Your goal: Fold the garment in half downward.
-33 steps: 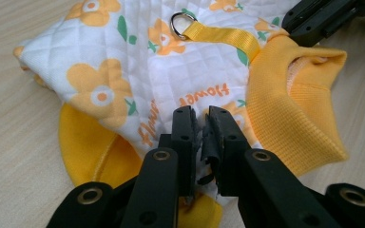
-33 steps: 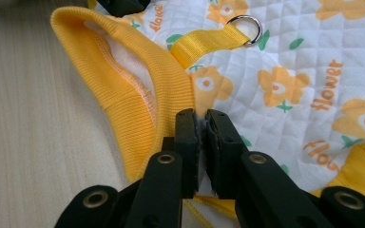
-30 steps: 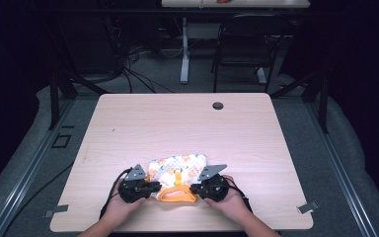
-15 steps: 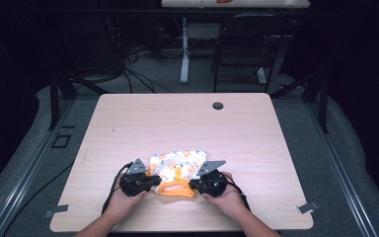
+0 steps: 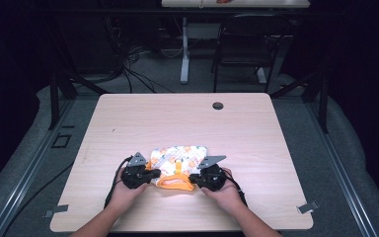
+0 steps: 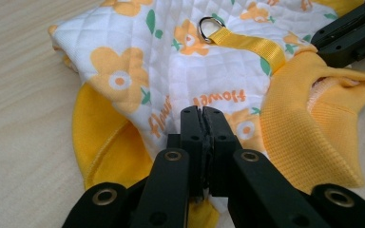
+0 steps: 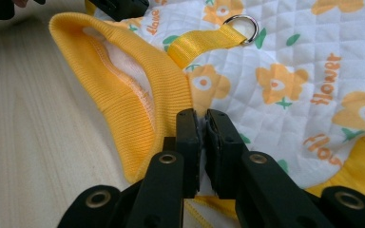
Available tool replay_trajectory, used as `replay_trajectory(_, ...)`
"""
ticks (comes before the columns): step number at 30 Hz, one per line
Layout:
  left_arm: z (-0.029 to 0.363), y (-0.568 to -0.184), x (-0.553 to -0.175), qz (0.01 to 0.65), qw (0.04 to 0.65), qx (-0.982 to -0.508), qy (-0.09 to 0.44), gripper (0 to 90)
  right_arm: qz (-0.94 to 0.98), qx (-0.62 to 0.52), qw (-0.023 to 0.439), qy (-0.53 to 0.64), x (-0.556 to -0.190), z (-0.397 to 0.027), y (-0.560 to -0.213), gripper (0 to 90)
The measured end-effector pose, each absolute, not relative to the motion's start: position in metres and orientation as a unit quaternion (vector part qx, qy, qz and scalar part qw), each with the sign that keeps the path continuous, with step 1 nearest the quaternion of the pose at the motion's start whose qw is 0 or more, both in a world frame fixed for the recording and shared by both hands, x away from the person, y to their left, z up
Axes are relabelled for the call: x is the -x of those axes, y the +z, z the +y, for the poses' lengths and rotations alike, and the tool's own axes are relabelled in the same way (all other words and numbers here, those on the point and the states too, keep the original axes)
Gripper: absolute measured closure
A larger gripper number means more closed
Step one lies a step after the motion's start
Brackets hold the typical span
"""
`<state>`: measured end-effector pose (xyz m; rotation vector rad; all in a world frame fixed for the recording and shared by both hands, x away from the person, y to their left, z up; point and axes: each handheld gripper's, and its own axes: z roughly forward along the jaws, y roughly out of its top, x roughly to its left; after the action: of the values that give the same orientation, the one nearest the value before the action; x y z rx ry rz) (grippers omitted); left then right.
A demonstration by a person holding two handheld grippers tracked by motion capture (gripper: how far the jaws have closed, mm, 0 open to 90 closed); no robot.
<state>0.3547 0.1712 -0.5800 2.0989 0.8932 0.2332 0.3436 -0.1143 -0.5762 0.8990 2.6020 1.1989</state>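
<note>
Both grippers pinching a small flowered garment on the desk

High view: the garment (image 5: 177, 165) lies near the desk's (image 5: 256, 138) front edge, between left gripper (image 5: 150, 174) and right gripper (image 5: 193, 177). Left gripper view: jaws, just closing, clamp the quilted fabric (image 6: 180, 71). Right gripper view: jaws pinch the fabric beside the yellow collar (image 7: 138, 99)

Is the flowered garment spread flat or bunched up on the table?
Bunched: the flowered garment lies compact, its yellow ribbed collar standing open.
</note>
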Motion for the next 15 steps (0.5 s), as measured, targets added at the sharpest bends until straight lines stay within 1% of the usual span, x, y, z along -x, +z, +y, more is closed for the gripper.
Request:
replay_trajectory(3,0.17,-0.58,-0.359,0.354,0.407,-0.836,0.099,89.0,0.863,-0.306,0.071,0.395,-0.347,-0.113,-0.575,83.8)
replay_trajectory(15,0.172,-0.583,-0.368,0.372,0.419,-0.822,0.1,89.8,0.854,-0.322,0.069,0.402,-0.359,-0.113,-0.578,83.9)
